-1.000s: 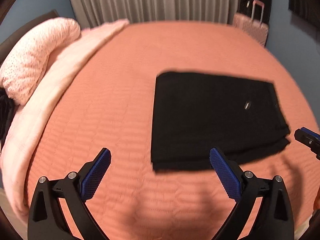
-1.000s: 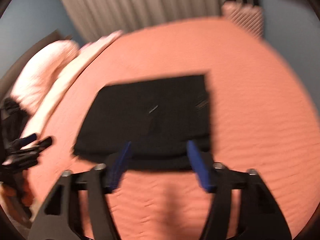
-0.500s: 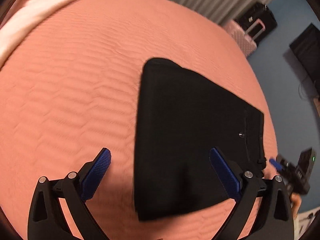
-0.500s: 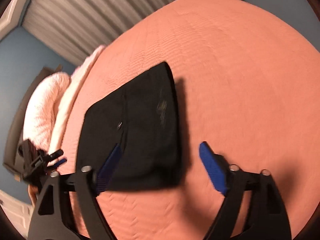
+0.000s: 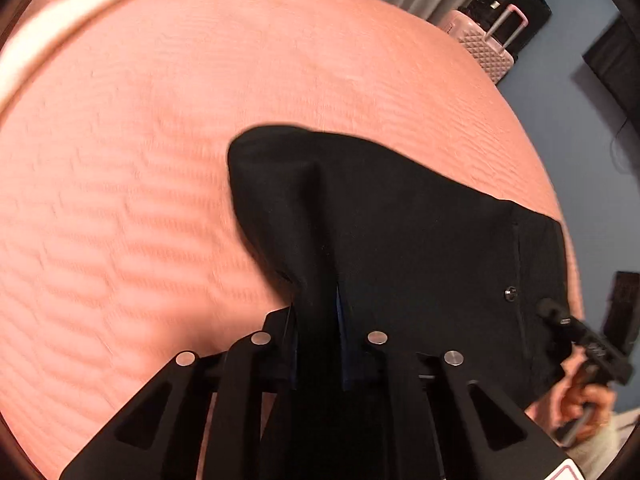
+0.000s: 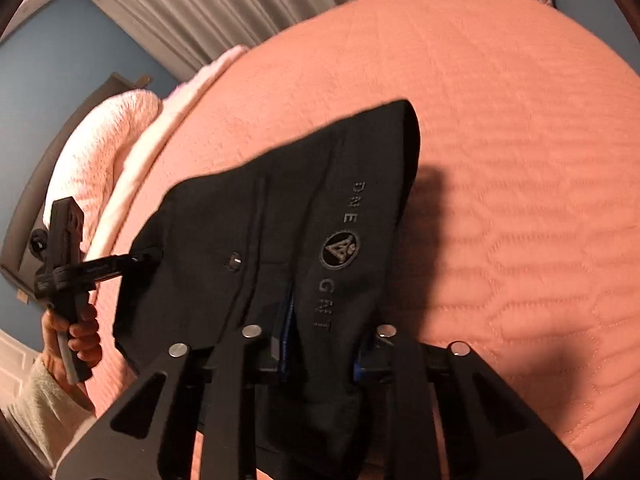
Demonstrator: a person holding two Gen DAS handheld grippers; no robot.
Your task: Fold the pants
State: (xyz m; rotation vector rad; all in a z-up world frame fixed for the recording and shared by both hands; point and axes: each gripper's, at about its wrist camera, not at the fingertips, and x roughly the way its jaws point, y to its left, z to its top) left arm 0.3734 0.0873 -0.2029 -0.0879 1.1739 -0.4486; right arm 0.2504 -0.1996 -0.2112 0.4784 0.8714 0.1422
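Now we have both tongs closing on the near edge of the black pants, one at each corner. The left tongs have come almost fully together, and a ridge of the dark cloth stands up between the blue pads, so the cloth is pinched there. The right tongs are closing too; here the pads stand a little wider, because a thicker bundle with the printed logo fills the space between them and bulges upward. In the right wrist view we also see the left tongs from the side, touching the far corner of the same edge, with a hand around their handle.

The pants lie already folded into a compact rectangle on the orange quilted bed, in the middle of it, with only the pinched edge raised from the cover. Pale pink pillows lie at the head of the bed, well apart from the cloth, and a pink suitcase stands beyond the far side.

We judge that the step in hand is to take the near edge for one more fold. To do it well, we should catch all the layers at each corner, not only the top one. We should lift both corners together and keep the edge stretched between them. Then we carry it over evenly, so that it lands square on the far edge.
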